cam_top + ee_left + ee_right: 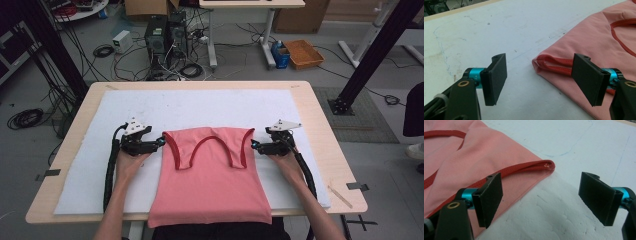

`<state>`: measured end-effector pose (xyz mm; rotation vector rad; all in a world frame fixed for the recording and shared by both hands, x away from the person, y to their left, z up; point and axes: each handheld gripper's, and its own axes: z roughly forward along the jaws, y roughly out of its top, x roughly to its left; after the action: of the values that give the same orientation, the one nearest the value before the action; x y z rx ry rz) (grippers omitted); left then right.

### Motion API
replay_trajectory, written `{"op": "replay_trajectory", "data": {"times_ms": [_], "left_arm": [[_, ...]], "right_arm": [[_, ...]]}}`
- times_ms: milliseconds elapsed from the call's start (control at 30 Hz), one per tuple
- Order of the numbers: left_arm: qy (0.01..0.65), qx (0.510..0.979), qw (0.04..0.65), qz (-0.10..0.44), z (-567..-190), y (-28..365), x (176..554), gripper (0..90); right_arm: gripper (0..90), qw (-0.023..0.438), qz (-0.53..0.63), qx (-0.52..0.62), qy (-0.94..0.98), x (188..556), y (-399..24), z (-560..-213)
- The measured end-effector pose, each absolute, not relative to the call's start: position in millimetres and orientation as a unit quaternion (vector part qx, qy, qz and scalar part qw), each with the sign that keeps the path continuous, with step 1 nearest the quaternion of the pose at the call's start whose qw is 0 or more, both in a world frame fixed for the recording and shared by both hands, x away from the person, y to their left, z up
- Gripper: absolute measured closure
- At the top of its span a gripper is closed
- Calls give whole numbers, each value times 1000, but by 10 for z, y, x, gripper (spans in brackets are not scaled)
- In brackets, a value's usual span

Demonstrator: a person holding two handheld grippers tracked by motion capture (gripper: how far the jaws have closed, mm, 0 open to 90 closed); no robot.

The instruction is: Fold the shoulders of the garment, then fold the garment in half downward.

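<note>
A pink sleeveless top (pixel 210 177) with red trim lies flat on the white mat (pixel 200 110), its hem hanging over the table's near edge. My left gripper (pixel 161 142) rests at the top's left shoulder corner (pixel 541 63), jaws open and wide apart, one jaw over the cloth, nothing pressed. My right gripper (pixel 255 145) sits at the right shoulder corner (pixel 547 166), also open, its left jaw over the pink fabric (pixel 474 162). In the gripper views the left gripper (pixel 541 82) and right gripper (pixel 544 200) each frame a red-edged corner.
The mat covers a wooden table (pixel 320 125). On the floor beyond stand computer towers (pixel 165 35), tangled cables (pixel 105 50), an orange tray (pixel 304 52) and a second desk's legs (pixel 212 40). Black frame posts (pixel 370 55) rise at both sides.
</note>
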<state>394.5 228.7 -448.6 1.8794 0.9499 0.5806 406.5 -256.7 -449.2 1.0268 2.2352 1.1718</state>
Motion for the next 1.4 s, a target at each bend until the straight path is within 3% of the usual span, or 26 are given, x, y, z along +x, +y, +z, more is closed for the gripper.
{"op": "replay_trajectory", "data": {"times_ms": [1033,1400], "left_arm": [[394,766,457,223,-4475,2282,3962,323],[408,759,462,211,-4233,2227,4104,368]], "right_arm": [[194,213,417,373,801,4060,-2554,-4495],[194,210,417,368,804,4064,-2554,-4495]]}}
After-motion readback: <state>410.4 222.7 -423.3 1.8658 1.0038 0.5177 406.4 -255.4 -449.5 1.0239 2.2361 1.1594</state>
